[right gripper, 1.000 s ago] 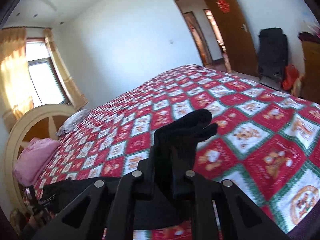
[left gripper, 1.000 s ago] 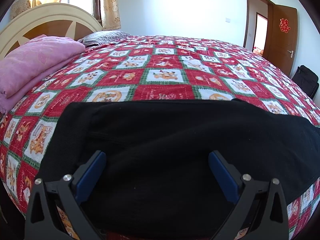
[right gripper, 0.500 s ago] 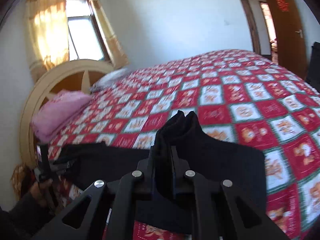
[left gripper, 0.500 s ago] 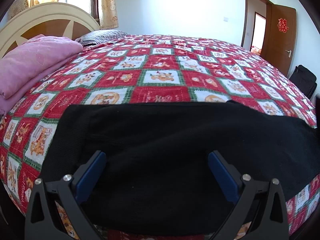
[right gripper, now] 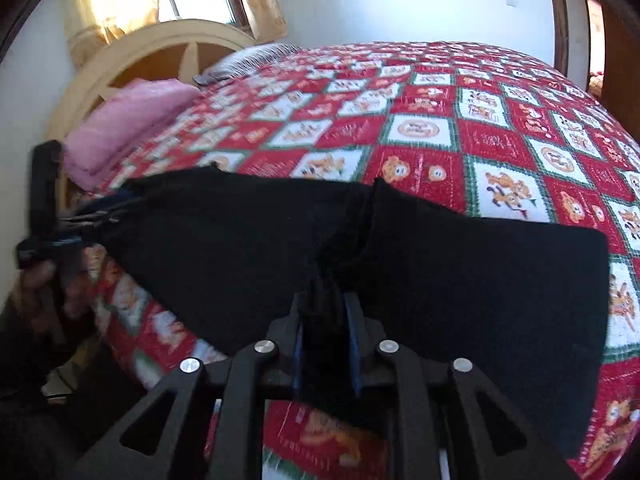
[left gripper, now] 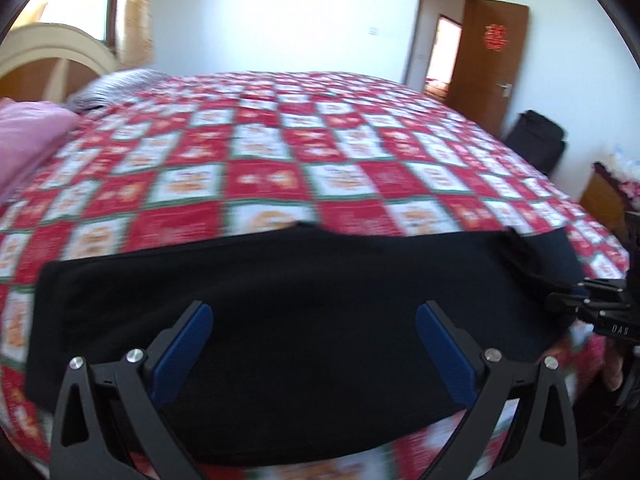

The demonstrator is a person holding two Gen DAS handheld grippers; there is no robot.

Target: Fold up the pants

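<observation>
Black pants [left gripper: 304,300] lie folded across the near edge of the bed. My left gripper [left gripper: 314,320] hovers over them, its blue fingers [left gripper: 188,340] wide apart with nothing between them; in the right wrist view it [right gripper: 92,216] shows at the pants' left end. My right gripper [right gripper: 326,308] has a bunched ridge of the pants [right gripper: 460,264] between its blue pads, and its jaws are opening. In the left wrist view that gripper [left gripper: 588,304] shows at the pants' right end, where the cloth lies doubled.
A red, white and green patterned quilt [left gripper: 280,168] covers the bed. A pink blanket [right gripper: 132,120] and a pillow [right gripper: 248,60] lie by the cream headboard [right gripper: 160,52]. An open brown door [left gripper: 488,56] and a black bag [left gripper: 536,140] stand beyond the bed's right side.
My right gripper swung down and left, laying the lifted pants end over the rest of the pants, and its jaws have parted a little. My left gripper, still open, drew back and turned right.
</observation>
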